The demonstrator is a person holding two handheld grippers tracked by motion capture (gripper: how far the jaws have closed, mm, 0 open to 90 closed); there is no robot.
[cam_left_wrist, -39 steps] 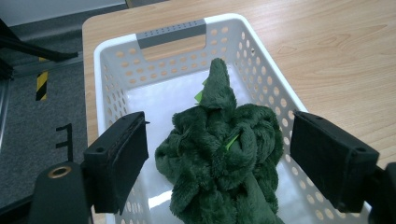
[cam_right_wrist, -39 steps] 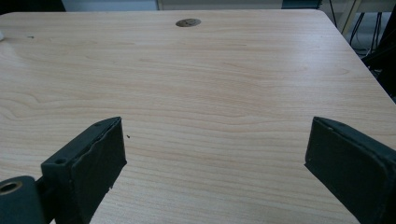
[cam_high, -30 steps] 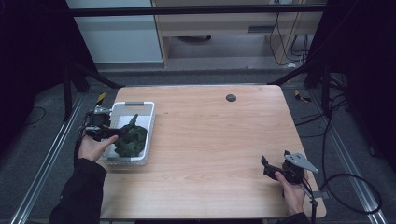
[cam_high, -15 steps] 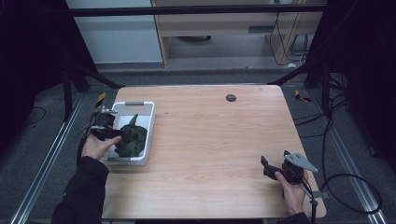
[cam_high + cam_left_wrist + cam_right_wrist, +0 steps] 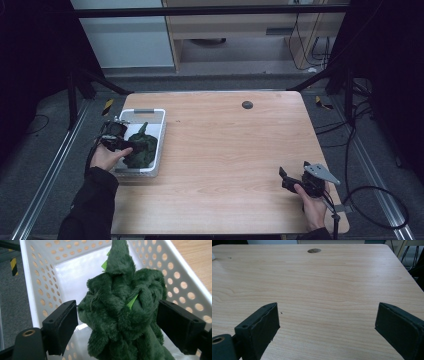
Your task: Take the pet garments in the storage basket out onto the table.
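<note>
1. Since the earlier frames, the left claw [image 5: 121, 142] has slid from the near-left rim of the white perforated basket [image 5: 161, 131] further in over it, onto the green plush toy [image 5: 142, 148]; the right claw [image 5: 291, 181] has not shifted.
2. Seen from the left gripper view, the jaws stand either side of the green plush toy [image 5: 125, 315], both pads pressing its pile (a clamp, though a soft one), with the toy inside the basket [image 5: 180, 282].
3. Step in hand, I judge: securing the toy for lifting out of the basket.
4. Next move calls for a straight rise clear of the basket walls, then a carry over the tabletop [image 5: 230, 150].
5. Right claw [image 5: 327, 322] rests with jaws wide apart, holding nothing, near the tabletop's [image 5: 332, 277] right front corner.
</note>
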